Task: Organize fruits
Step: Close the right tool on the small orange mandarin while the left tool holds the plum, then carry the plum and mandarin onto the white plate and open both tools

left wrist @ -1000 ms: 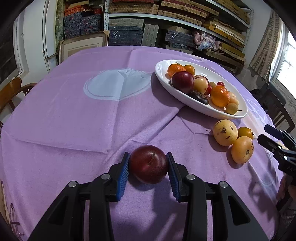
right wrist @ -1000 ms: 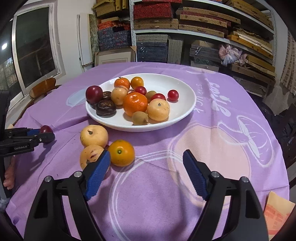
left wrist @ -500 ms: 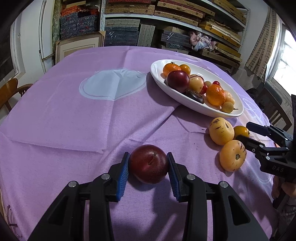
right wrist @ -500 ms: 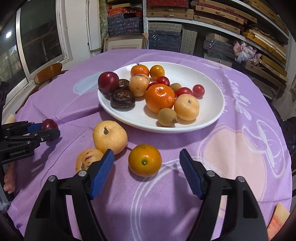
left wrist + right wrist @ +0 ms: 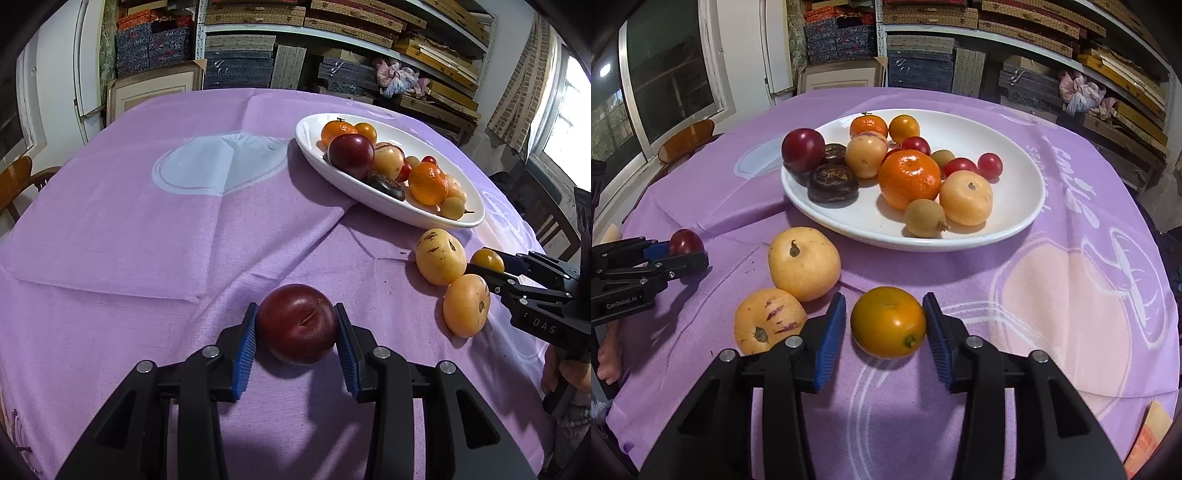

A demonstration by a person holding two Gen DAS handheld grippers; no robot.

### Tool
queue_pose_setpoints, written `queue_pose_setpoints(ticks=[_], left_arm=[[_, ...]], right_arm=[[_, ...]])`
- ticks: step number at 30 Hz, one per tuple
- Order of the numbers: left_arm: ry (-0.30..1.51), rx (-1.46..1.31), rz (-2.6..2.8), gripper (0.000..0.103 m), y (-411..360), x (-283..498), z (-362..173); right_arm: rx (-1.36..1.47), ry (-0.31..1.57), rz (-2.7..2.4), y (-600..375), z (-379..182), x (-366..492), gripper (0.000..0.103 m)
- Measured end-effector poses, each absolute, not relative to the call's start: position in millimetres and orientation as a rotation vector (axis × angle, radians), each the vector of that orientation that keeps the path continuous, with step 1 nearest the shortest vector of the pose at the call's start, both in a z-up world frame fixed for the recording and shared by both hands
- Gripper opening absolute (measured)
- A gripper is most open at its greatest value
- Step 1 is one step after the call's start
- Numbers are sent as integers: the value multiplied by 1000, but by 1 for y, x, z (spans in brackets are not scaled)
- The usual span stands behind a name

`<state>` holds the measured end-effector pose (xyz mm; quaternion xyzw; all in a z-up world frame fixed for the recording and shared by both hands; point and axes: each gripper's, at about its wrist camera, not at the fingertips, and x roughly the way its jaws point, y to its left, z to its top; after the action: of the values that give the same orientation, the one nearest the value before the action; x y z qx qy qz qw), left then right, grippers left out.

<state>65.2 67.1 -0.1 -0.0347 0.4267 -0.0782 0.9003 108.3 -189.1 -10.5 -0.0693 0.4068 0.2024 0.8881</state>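
While the left gripper (image 5: 297, 334) pinches a dark red plum (image 5: 297, 323) between its blue pads, both pads pressed to the fruit's sides, the plum sits low over the purple cloth (image 5: 147, 229). From that wrist view the white plate (image 5: 369, 195) lies at about 1 o'clock, loaded with fruit, and two yellow melons (image 5: 439, 256) rest on the cloth at 2 to 3 o'clock, touching or nearly touching each other.

The right gripper (image 5: 886, 328) straddles an orange (image 5: 888, 321) that lies on the cloth. Its right pad touches the fruit; a thin gap shows at the left pad, so I cannot tell whether it has a firm pinch. From the right wrist view the melons sit at 10 to 11 o'clock of the orange, the nearer one just beside the left finger, and the plate stands at 12 o'clock. The left gripper with its plum shows at 9 o'clock, well apart.
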Motion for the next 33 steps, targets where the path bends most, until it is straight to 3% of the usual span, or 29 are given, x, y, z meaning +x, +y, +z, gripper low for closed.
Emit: queue_pose_setpoints(ticks=[14, 22, 33], left_arm=[[864, -92, -152, 40, 70, 64, 5], [776, -11, -187, 40, 46, 89, 58], [751, 29, -243, 40, -13, 178, 94]], right_arm=[[-23, 810, 419, -220, -4, 88, 38], [1, 706, 394, -241, 40, 81, 38], [-3, 687, 341, -237, 74, 172, 38]])
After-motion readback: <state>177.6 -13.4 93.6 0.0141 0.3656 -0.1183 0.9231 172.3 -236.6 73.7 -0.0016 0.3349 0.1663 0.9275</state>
